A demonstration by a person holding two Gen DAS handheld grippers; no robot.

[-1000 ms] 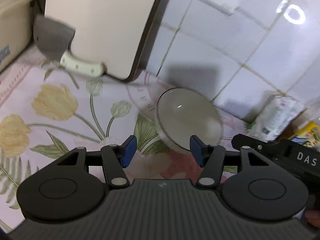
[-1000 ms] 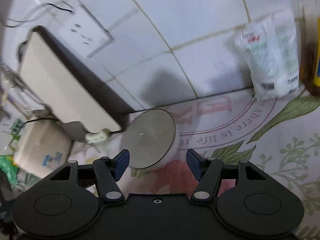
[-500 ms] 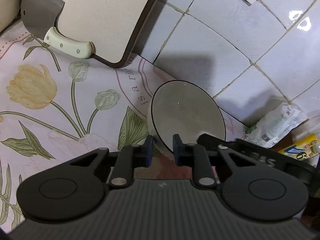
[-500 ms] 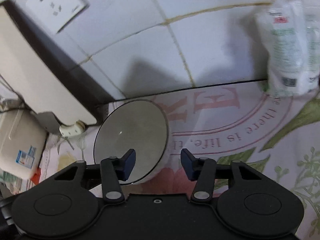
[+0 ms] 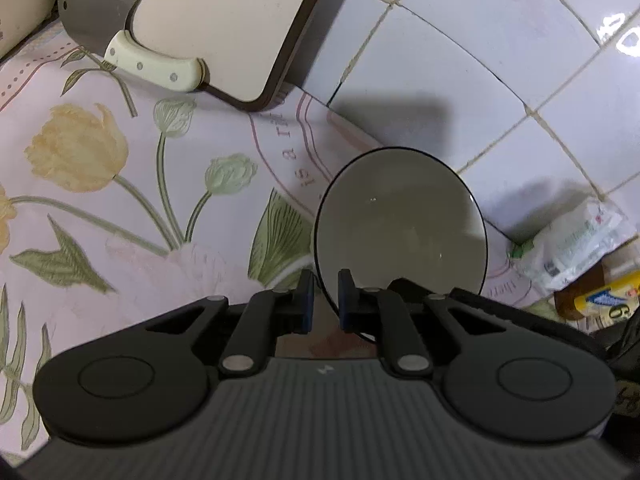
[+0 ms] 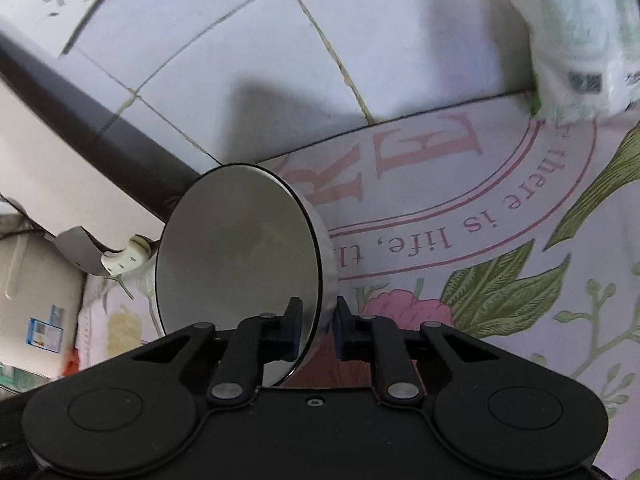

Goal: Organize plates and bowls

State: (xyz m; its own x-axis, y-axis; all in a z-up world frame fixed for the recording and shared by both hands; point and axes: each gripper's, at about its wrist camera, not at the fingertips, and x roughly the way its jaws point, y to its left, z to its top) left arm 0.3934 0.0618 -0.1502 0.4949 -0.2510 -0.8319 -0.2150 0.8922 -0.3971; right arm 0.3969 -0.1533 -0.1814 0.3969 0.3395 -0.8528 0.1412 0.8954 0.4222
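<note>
A round bowl (image 5: pixel 400 224) with a thin dark rim and a pale grey inside stands on the floral tablecloth (image 5: pixel 120 216), close to the tiled wall. My left gripper (image 5: pixel 325 306) is shut on the near left part of its rim, one blue pad inside and one outside. In the right wrist view the same bowl (image 6: pixel 236 256) shows its white outer wall. My right gripper (image 6: pixel 319 322) is shut on the near right rim, with the wall pinched between its pads. The black housing (image 5: pixel 520 312) of the right gripper shows beside the bowl in the left wrist view.
A cream cutting board (image 5: pixel 224 12) leans on the wall at the left, with a cleaver (image 5: pixel 152 66) lying against it. A plastic bag (image 5: pixel 572 240) and a yellow packet (image 5: pixel 608 300) sit to the right. A wall socket (image 6: pixel 48 4) is above the board.
Both grippers came down onto the bowl from either side. Their jaws went from wide open to shut on its rim.
</note>
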